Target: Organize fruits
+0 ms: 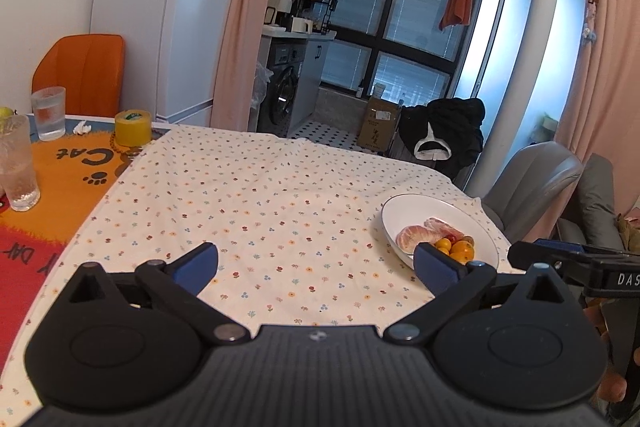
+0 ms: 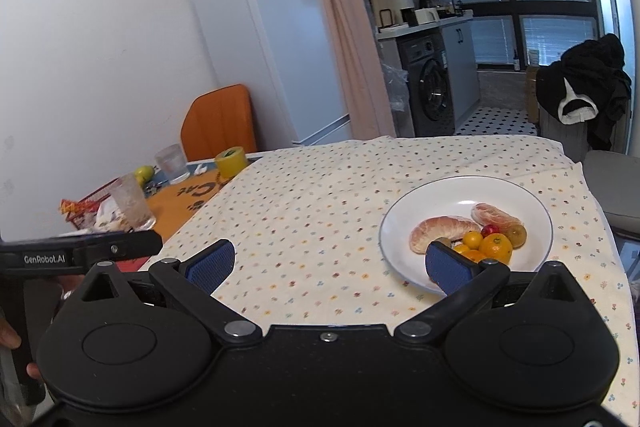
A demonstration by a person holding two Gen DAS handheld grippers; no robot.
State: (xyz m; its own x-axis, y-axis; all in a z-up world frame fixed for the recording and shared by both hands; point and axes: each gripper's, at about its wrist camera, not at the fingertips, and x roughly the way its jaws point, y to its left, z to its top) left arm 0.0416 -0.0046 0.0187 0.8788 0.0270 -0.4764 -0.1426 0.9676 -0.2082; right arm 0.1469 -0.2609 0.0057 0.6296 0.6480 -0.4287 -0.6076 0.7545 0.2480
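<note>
Left gripper (image 1: 316, 269) spread wide, nothing between its blue pads (image 1: 198, 267), held low over the flowered cloth (image 1: 260, 195) that covers the counter (image 1: 52, 163). Right gripper (image 2: 330, 263) likewise wide open and empty, over the same cloth, its right-hand pad overlapping the near rim of the white plate (image 2: 520, 195) in view. Both side by side: right gripper's black body (image 1: 580, 263) seen at the right edge of the left wrist view, left gripper's body (image 2: 80, 251) at the left edge of the right wrist view, marked "GenRobot.AI". Fingers of a hand (image 2: 10, 339) wrapped around that handle.

On the plate, toward the right side of the cloth: two peeled citrus segments (image 2: 440, 231), pale pink-orange, lying curved side by side; a cluster of small orange fruits (image 2: 496, 247) in front of them; one small red fruit (image 2: 489, 229) tucked between; a duller brownish-yellow fruit (image 2: 516, 235) at the right of the cluster. All fruit gathered in the near half of the plate, touching or nearly so.

Further left, beyond the cloth edge, an orange mat (image 1: 60, 155) with paw prints and lettering, carrying two ribbed glasses (image 1: 49, 112), a yellow tape roll (image 1: 133, 127), and a yellow-green fruit (image 2: 143, 172) near the wall. Behind: an orange chair back (image 1: 84, 71), a white fridge (image 1: 168, 19), pink curtains (image 1: 236, 27), a washing machine (image 1: 284, 87), dark windows.
</note>
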